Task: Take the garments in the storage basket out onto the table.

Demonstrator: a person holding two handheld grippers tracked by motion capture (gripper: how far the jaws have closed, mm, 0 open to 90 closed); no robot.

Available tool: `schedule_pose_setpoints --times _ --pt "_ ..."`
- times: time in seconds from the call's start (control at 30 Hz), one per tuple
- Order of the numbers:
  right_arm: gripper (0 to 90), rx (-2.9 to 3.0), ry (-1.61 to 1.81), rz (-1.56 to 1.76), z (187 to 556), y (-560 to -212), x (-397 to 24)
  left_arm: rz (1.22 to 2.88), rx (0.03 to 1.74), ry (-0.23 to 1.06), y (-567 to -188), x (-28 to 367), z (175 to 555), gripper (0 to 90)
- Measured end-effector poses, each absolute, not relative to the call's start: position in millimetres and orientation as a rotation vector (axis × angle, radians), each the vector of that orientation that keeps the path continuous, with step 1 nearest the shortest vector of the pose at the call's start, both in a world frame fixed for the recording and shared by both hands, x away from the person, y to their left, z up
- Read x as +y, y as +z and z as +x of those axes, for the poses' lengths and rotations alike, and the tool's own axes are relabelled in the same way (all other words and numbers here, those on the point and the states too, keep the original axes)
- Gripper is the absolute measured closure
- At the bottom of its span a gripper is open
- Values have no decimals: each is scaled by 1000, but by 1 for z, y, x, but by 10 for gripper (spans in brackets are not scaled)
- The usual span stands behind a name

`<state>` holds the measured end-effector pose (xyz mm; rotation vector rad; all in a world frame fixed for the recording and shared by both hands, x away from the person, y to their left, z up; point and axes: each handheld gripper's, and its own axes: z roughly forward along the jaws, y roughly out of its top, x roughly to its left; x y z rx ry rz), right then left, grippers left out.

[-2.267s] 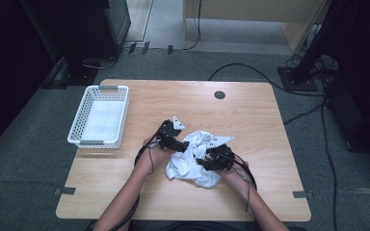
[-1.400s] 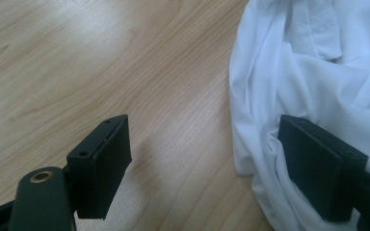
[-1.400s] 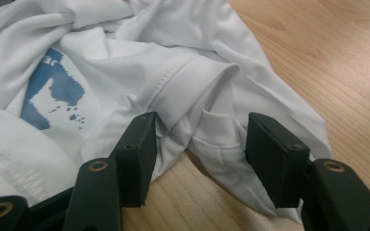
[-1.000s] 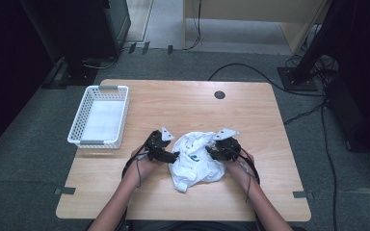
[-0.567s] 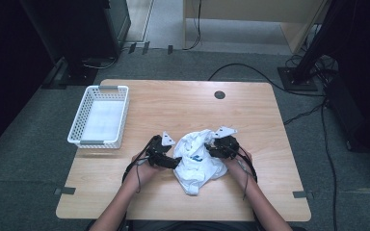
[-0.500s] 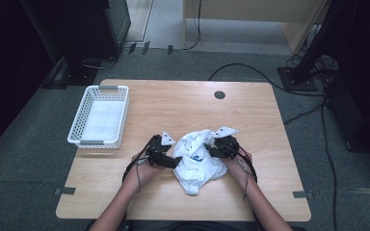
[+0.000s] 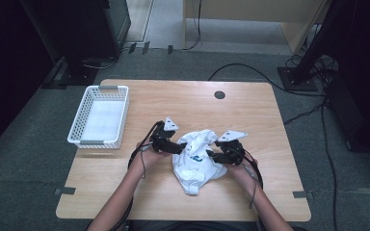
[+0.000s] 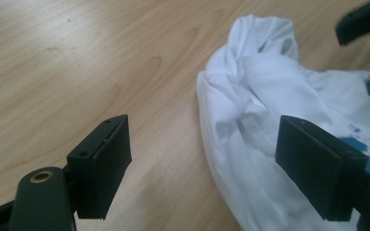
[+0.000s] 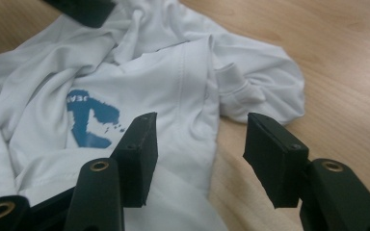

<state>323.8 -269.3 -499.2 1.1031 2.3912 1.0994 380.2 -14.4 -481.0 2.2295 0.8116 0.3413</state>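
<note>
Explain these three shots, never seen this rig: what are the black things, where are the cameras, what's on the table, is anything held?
There is no robot arm. A person holds a handheld two-jaw black tool in each hand: the left gripper and the right gripper. The high view comes from a fixed camera above the light wooden table. The other two come from cameras riding on each gripper, looking along its black jaws.

On the table lie a crumpled white T-shirt with a blue print and, to the left, a white plastic lattice basket.

Nothing is held. In the left gripper view the jaws stand wide apart at the shirt's edge; in the right gripper view they are open just above the cloth, not pinching it.
</note>
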Motion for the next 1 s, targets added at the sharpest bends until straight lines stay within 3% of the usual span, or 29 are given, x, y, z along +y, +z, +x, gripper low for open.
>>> schedule_pose_setpoints --times 0.47,1.0 --pt "466 2438 1005 1054 323 -514 -264 2279 879 384 -509 -14 394 207" --pt "466 2379 996 1070 335 -515 -271 2278 904 403 -510 15 368 207"
